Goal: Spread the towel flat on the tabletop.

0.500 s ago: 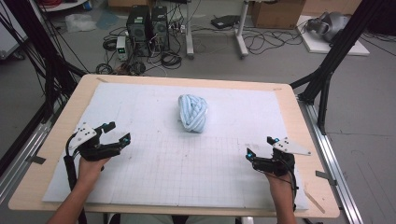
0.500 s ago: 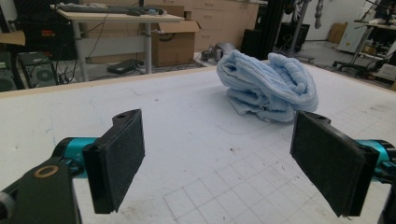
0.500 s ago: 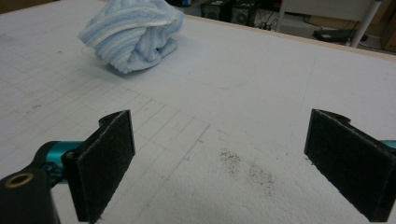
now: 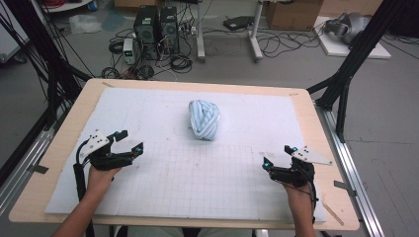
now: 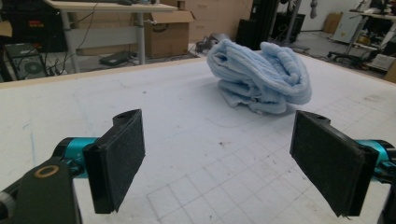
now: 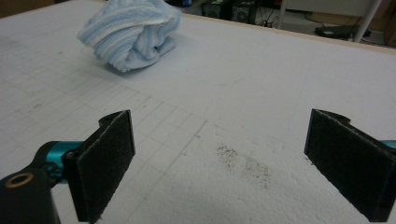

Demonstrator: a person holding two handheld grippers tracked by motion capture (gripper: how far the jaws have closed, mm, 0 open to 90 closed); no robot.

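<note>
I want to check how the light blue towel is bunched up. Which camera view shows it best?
The left gripper view: the light blue towel is nearest and largest there, its ribbed folds distinct. The right gripper view shows it farther off, cut by the top edge. The high view shows it whole from above, small, on the white mat.

A pale blue, ribbed, fluffy towel (image 4: 204, 119), bunched and twisted into a rounded knot-like heap, lies on the white gridded mat (image 4: 207, 182) near the middle of the surface, toward its far side.
</note>
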